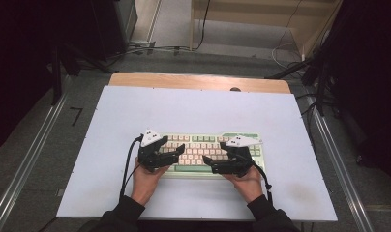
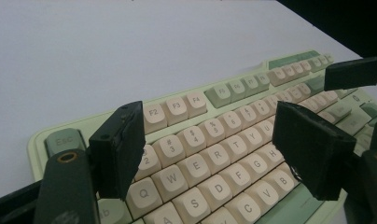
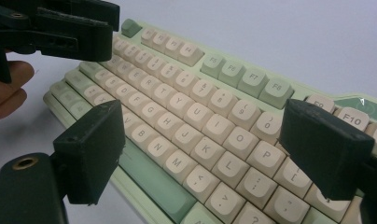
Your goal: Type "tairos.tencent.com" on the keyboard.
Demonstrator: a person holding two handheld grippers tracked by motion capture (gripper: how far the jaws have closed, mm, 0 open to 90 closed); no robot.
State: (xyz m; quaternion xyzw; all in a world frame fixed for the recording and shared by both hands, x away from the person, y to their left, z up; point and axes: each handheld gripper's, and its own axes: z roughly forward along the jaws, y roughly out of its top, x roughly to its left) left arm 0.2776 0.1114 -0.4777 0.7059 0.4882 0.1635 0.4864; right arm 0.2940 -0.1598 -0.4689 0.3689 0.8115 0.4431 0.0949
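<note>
A mint-green keyboard (image 1: 199, 141) with cream keys lies flat near the middle of the white table top (image 1: 193, 108). My left gripper (image 1: 173, 145) hovers over its left half, jaws open and pointing right. In the left gripper view the left gripper (image 2: 210, 140) spans the letter keys (image 2: 218, 156) from Q to B, with nothing held. My right gripper (image 1: 215, 153) is over the right half, jaws open and pointing left. In the right gripper view the right gripper (image 3: 207, 140) frames the keys (image 3: 196, 116) around K and L. The left gripper (image 3: 60, 28) shows at that view's upper left.
The white sheet covers a wooden table whose bare far edge (image 1: 198, 79) carries a small dark knob (image 1: 235, 89). Metal rails (image 1: 29, 159) run along the floor on both sides. Cables (image 1: 150, 48) and dark equipment lie beyond the table.
</note>
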